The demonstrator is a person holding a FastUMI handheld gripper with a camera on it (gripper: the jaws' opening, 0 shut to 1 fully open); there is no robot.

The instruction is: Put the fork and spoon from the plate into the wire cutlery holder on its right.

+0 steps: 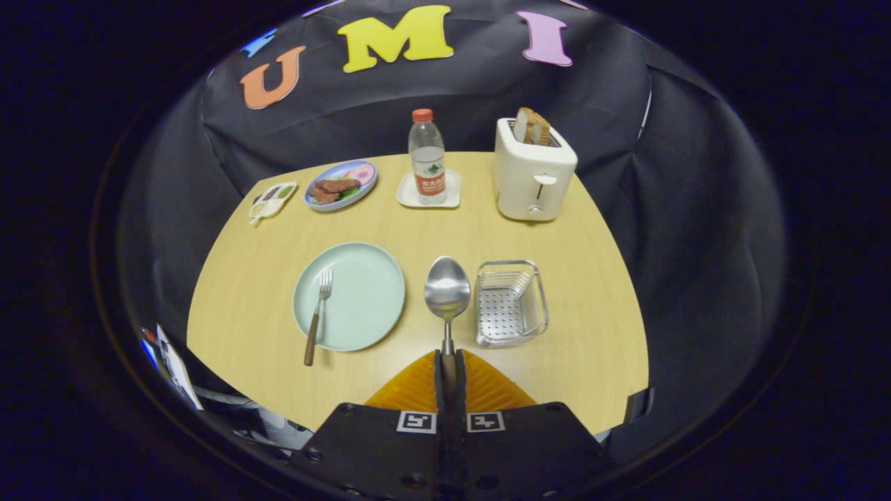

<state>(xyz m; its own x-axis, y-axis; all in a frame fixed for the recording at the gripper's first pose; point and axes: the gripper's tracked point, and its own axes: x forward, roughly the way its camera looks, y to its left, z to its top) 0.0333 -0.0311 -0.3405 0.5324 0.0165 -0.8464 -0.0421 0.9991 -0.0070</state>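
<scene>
Spoon held by its handle, gripper fingers clamped together on it, bowl pointing ahead, raised between the pale green plate and the wire cutlery holder. Fork lies on the plate's left part, handle overhanging the near rim. Holder sits just right of the spoon. Beyond: water bottle on a white coaster, toaster with bread, blue plate of food, all on the wooden table

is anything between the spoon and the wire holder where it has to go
Nothing visible. The fingers are shut on the spoon handle, bowl held forward over bare table, and the wire cutlery holder sits just to its right. The fork lies on the plate, off to the left.
</scene>
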